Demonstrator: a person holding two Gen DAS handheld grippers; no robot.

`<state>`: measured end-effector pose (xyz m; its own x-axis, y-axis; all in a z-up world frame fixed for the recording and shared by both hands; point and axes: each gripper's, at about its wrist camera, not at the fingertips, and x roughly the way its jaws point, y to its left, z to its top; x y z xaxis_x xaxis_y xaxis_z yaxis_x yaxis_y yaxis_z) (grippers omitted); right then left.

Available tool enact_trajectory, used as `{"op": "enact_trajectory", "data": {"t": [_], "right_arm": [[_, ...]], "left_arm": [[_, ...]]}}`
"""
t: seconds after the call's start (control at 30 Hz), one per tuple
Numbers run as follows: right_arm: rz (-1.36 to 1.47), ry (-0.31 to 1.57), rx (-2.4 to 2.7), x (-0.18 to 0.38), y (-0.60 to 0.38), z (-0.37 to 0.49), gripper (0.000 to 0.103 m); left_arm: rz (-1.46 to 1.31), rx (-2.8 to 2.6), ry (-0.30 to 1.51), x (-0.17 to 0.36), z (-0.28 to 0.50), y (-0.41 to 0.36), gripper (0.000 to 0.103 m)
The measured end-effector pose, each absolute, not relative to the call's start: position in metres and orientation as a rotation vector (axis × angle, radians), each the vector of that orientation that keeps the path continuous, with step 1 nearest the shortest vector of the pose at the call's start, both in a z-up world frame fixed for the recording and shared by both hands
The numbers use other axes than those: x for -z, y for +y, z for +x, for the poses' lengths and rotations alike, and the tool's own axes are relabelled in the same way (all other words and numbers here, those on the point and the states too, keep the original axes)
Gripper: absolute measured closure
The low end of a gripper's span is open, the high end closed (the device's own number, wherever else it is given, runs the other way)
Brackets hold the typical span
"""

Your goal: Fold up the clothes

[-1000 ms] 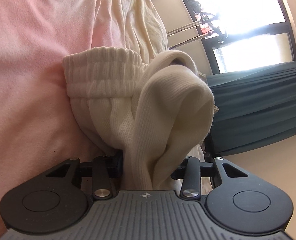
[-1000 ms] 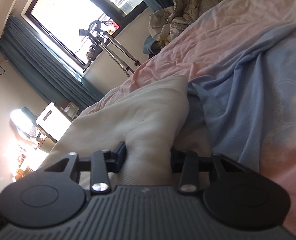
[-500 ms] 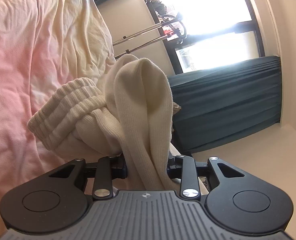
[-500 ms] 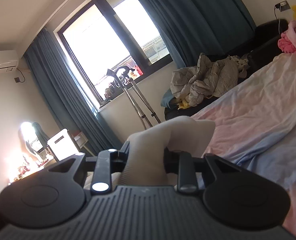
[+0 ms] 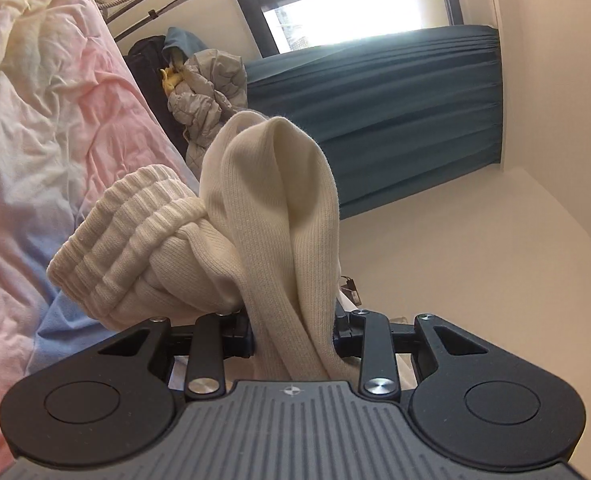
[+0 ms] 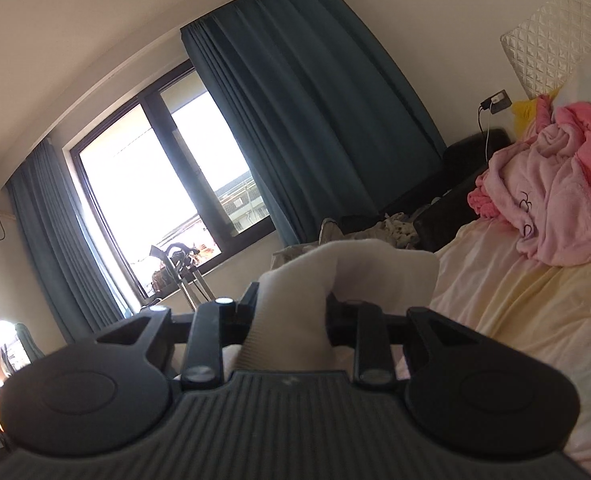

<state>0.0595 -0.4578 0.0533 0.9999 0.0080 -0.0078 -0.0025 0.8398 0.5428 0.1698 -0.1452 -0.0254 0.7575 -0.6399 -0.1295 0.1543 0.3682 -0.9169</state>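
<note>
Cream ribbed knit garment [image 5: 271, 216] is bunching up between the fingers of my left gripper [image 5: 293, 330], which is clamping a thick fold of it; its ribbed cuff [image 5: 123, 236] is hanging off to the left of the fingers, over the pink and blue bedsheet [image 5: 43, 128]. I am gripping another fold of the same pale fabric [image 6: 335, 276] in my right gripper [image 6: 289, 318], jaws pressing on the cloth from both sides. Ahead of that tool, teal curtains [image 6: 307, 120] are framing a bright window [image 6: 155, 200], and a pink robe [image 6: 555, 204] is lying ahead to the right.
</note>
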Motion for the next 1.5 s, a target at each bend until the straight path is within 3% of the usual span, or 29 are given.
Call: {"op": "enact_trajectory", "data": {"t": [0.3, 0.5, 0.67, 0.9, 0.97, 1.03, 1.5], "right_arm": [[0.594, -0.032, 0.261, 0.037, -0.547, 0.067, 0.072], [0.94, 0.241, 0.404, 0.132, -0.584, 0.087, 0.069], [1.147, 0.272, 0.41, 0.161, -0.594, 0.081, 0.063], [1.048, 0.287, 0.466, 0.134, -0.577, 0.075, 0.048], [0.969, 0.273, 0.502, 0.122, -0.57, 0.073, 0.043], [0.886, 0.243, 0.542, 0.109, -0.562, 0.068, 0.032], [0.531, 0.218, 0.17, 0.016, -0.422, 0.055, 0.032]], "left_arm": [[-0.919, 0.577, 0.646, 0.086, 0.231, -0.248, 0.067], [-0.791, 0.555, 0.716, 0.135, 0.23, -0.263, 0.066], [-0.731, 0.579, 0.738, 0.143, 0.223, -0.257, 0.063], [-0.549, 0.579, 0.78, 0.112, 0.217, -0.247, 0.043], [-0.492, 0.567, 0.751, 0.096, 0.208, -0.238, 0.02], [-0.438, 0.547, 0.69, 0.08, 0.197, -0.227, 0.01], [-0.024, 0.347, 0.431, -0.033, 0.103, -0.101, 0.003]]}}
